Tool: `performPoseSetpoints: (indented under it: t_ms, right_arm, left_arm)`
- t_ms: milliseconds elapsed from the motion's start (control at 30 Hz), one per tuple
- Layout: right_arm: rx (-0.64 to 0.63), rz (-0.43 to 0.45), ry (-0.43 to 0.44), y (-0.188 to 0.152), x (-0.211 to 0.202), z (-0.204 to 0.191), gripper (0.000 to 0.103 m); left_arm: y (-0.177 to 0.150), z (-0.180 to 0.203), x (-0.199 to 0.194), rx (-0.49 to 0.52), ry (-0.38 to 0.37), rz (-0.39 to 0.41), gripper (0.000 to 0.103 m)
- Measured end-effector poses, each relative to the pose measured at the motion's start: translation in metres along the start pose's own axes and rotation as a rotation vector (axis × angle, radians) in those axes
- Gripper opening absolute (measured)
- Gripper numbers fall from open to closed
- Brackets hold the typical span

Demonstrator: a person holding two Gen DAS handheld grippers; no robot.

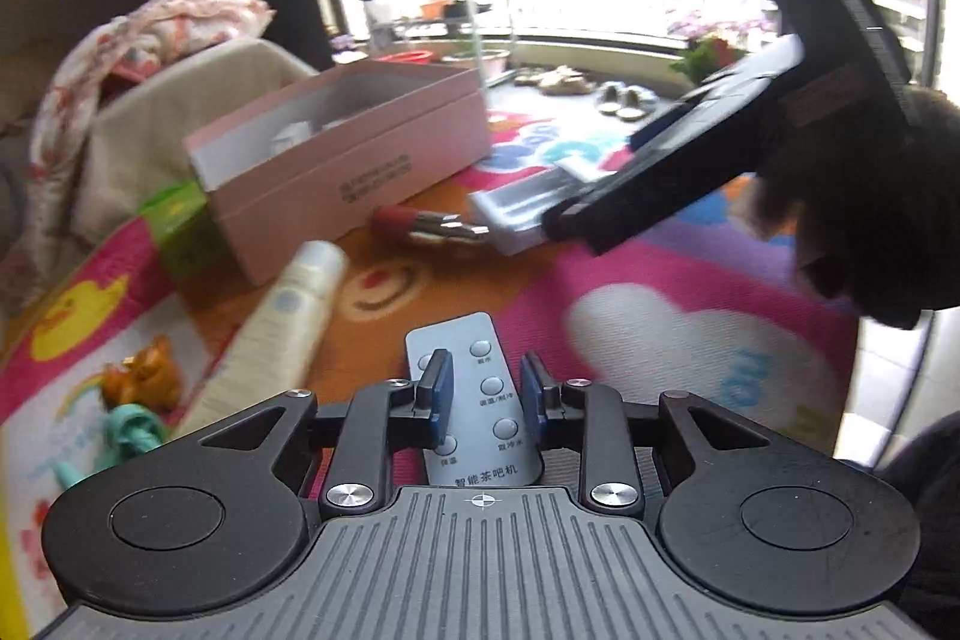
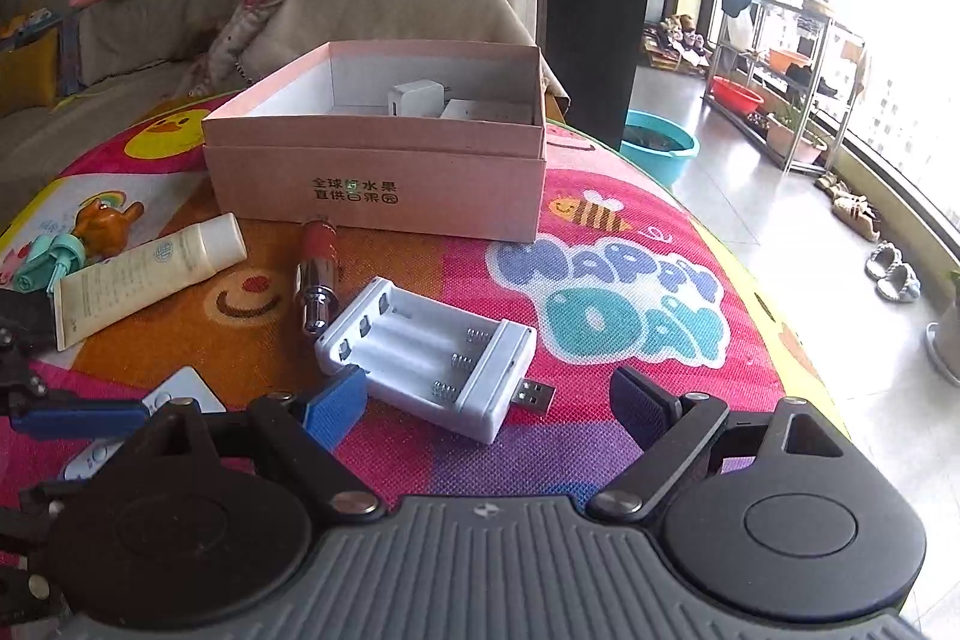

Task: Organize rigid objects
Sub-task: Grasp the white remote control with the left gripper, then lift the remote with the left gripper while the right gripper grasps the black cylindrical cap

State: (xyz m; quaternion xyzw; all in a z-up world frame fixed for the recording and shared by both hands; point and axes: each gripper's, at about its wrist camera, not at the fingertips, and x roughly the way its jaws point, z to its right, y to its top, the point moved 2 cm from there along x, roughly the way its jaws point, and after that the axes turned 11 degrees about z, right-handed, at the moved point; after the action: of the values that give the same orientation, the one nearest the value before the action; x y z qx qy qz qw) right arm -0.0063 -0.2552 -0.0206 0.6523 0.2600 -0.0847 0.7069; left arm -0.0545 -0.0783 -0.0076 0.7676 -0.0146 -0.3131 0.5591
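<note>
1. Straddling the remote (image 1: 474,436), the left gripper (image 1: 486,364) is showing narrow tongs; I cannot tell whether they are pinching it.
2. Lying on the mat (image 1: 660,280), the remote is pointing from 6 to 12 o'clock. It is probably light, stiff and slick, so the long edges suit a grip.
3. The right gripper (image 2: 486,382), tongs wide apart, is hovering by the battery holder (image 2: 429,361), whose plug is pointing to 4 o'clock.

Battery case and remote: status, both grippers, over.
Left gripper straddles the grey remote, grip unclear. Right gripper open over the white battery case. Lipstick lies beside the case; pink box beyond, path clear.
</note>
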Motion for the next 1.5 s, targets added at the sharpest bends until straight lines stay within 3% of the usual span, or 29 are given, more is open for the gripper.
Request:
performPoseSetpoints:
  t_ms: [100,200,267,333,367,467,567,633,733,800,1033,1133,1300,1367,1500]
  right_arm:
    - [-0.007,0.004,0.009,0.001,0.001,-0.005,0.089]
    - [-0.008,0.002,0.022,-0.001,0.000,-0.010,0.089]
    - [-0.006,0.001,0.034,-0.002,-0.001,-0.013,0.089]
    - [-0.005,-0.001,0.043,-0.003,-0.002,-0.016,0.089]
    - [-0.004,-0.001,0.045,-0.004,-0.002,-0.017,0.089]
    - [0.001,-0.004,0.041,-0.006,-0.002,-0.017,0.089]
    - [0.003,-0.008,0.030,-0.009,-0.002,-0.015,0.089]
    - [0.014,-0.005,0.029,-0.010,-0.001,-0.014,0.090]
    - [0.019,-0.002,0.025,-0.011,0.001,-0.015,0.092]
    - [0.020,-0.001,0.027,-0.011,0.001,-0.015,0.093]
    - [0.032,-0.006,0.040,-0.012,0.003,-0.015,0.096]
    - [0.037,-0.016,0.068,-0.012,0.005,-0.014,0.103]
    - [0.032,-0.047,0.088,-0.010,0.008,-0.014,0.103]
    - [0.027,-0.053,0.087,-0.009,0.009,-0.014,0.103]
    - [0.018,-0.049,0.086,-0.010,0.007,-0.015,0.103]
  left_arm:
    - [-0.002,-0.021,0.002,-0.037,0.085,-0.015,0.030]
    - [-0.003,-0.037,0.001,-0.127,0.087,-0.013,0.028]
    - [-0.002,-0.041,0.000,-0.192,0.059,-0.009,0.033]
    - [-0.001,-0.042,0.000,-0.239,0.027,-0.003,0.049]
    - [-0.001,-0.041,0.001,-0.251,0.008,0.002,0.051]
    - [-0.001,-0.043,-0.007,-0.321,-0.026,0.045,0.051]
    - [-0.001,-0.050,-0.012,-0.286,0.085,0.031,0.050]
    - [-0.006,-0.060,-0.012,-0.318,0.114,0.000,0.048]
    - [-0.008,-0.064,-0.010,-0.344,0.095,-0.001,0.045]
    - [-0.008,-0.063,-0.003,-0.382,0.044,-0.017,0.047]
    - [-0.001,-0.037,0.013,-0.235,0.069,-0.034,0.051]
    - [-0.002,-0.035,0.013,-0.207,0.069,-0.022,0.051]
    - [-0.007,-0.037,0.006,-0.255,0.056,-0.010,0.050]
    - [-0.008,-0.036,0.001,-0.265,0.065,-0.011,0.043]
    - [-0.015,-0.030,-0.018,-0.271,0.011,-0.009,0.043]
